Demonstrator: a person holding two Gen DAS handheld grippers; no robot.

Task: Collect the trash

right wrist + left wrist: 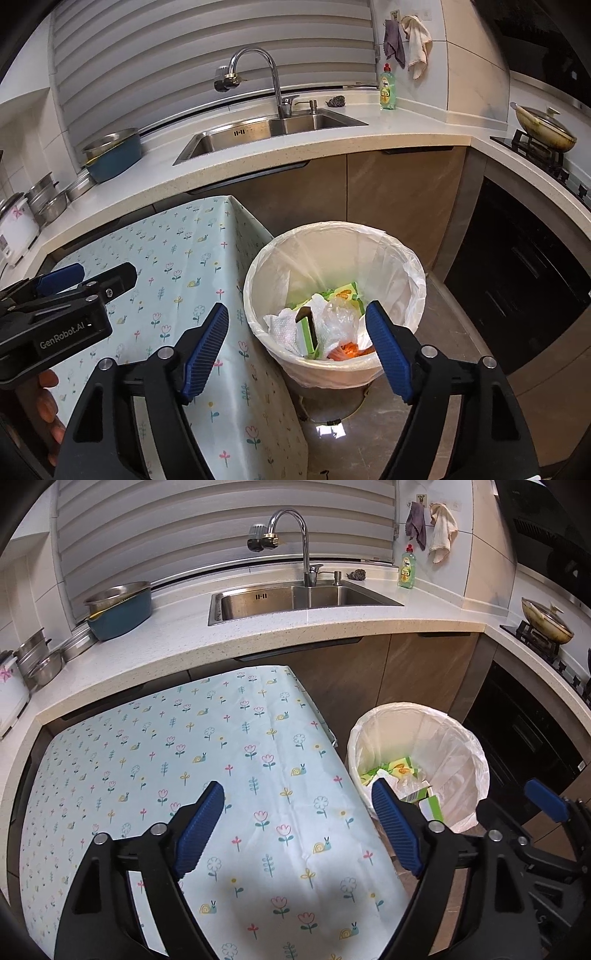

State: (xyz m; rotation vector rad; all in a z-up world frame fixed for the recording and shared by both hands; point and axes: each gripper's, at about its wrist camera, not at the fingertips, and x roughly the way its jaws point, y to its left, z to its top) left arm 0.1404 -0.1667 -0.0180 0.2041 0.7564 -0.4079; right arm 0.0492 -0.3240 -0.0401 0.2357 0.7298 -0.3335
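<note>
Trash sits in the lined bin beside the cloth-covered desk — both claws empty.

Left wrist view: left claw [297, 827] spread wide over the desk [155, 760]. Right wrist view: right claw [296, 347] released above the bin [266, 258] — its trash [325, 317], paper and crinkly plastic, looks light and soft; pinch an edge.

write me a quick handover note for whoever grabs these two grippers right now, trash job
Left gripper: open, empty, over the floral tablecloth.
Right gripper: open, empty, above the trash bin.
The white-lined bin stands on the floor at the table's right edge. Inside: crumpled paper towel, clear plastic wrap, green and yellow packaging, and something orange.
Done: that trash is already in the bin.
Left: no trash shows on the visible tablecloth; check areas outside these views.
</note>
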